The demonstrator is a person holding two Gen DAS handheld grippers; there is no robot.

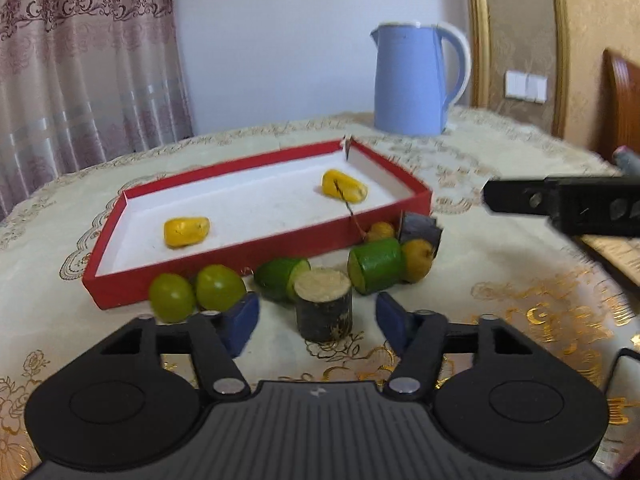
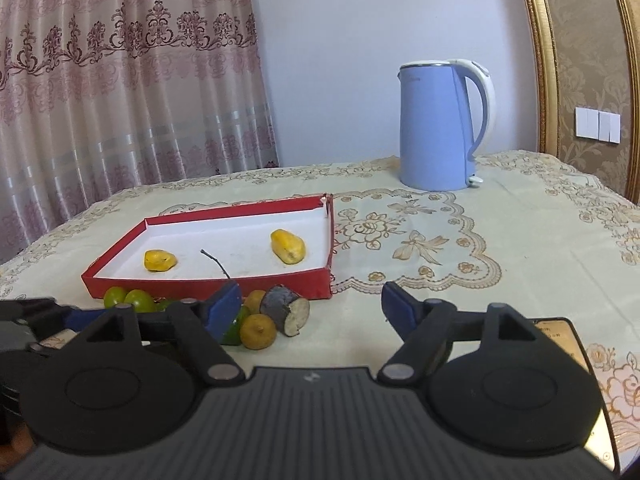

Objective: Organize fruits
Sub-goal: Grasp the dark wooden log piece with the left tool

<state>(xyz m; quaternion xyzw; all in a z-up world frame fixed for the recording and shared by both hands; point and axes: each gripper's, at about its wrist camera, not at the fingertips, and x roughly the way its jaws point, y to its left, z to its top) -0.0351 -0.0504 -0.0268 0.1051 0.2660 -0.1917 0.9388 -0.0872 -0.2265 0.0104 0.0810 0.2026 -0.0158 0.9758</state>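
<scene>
The left hand-held gripper (image 1: 318, 322) stands with its blue pads apart on either side of a short dark-barked sugarcane stub with a pale cut top (image 1: 323, 305), which stands upright on the cream embroidered cloth of the surface (image 1: 500, 280); the pads do not touch it. The right hand-held gripper (image 2: 312, 306) is also spread, with nothing between its fingers. Just behind the stub lie two round green fruits (image 1: 196, 294), two cut green fruit pieces (image 1: 376, 266), small yellow-brown fruits (image 1: 418, 260) and another dark cane piece (image 1: 420, 230), all close against the front wall of a shallow red cardboard tray with a white floor (image 1: 224, 264). Two yellow fruit chunks (image 1: 186, 232) lie inside it, well apart. A pale blue electric kettle (image 1: 412, 80) stands beyond.
</scene>
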